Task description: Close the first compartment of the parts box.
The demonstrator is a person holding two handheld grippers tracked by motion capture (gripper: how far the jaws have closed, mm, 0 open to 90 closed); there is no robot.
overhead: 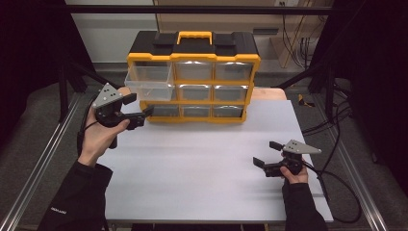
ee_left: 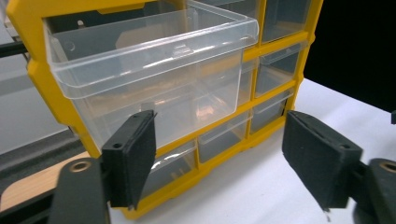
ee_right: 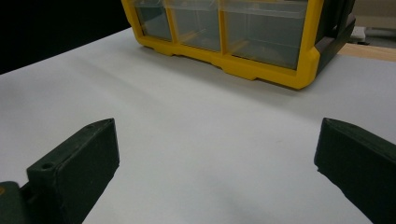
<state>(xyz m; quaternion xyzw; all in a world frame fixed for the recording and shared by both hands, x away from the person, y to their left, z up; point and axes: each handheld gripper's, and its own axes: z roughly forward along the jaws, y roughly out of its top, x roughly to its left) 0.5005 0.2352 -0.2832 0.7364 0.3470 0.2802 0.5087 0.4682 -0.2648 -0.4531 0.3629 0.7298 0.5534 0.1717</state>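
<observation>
A yellow and black drawer cabinet (overhead: pixel 192 79) with clear drawers stands at the back of the table. Its top left clear drawer (overhead: pixel 149 83) is pulled out toward me and looks empty (ee_left: pixel 149 70). My left gripper (overhead: pixel 139 108) hovers open just below and in front of that drawer, at the cabinet's left corner, with nothing between its jaws (ee_left: pixel 219 158). My right gripper (overhead: pixel 268 154) stands open low over the table at the front right, well away from the cabinet (ee_right: pixel 243 42), holding nothing (ee_right: pixel 217 163).
The white table top (overhead: pixel 202 163) stretches between the cabinet and the front edge. Metal rails (overhead: pixel 43 159) run along both sides of the table. Cables (overhead: pixel 337 183) trail off the right side. A wooden strip (overhead: pixel 269 94) shows behind the cabinet.
</observation>
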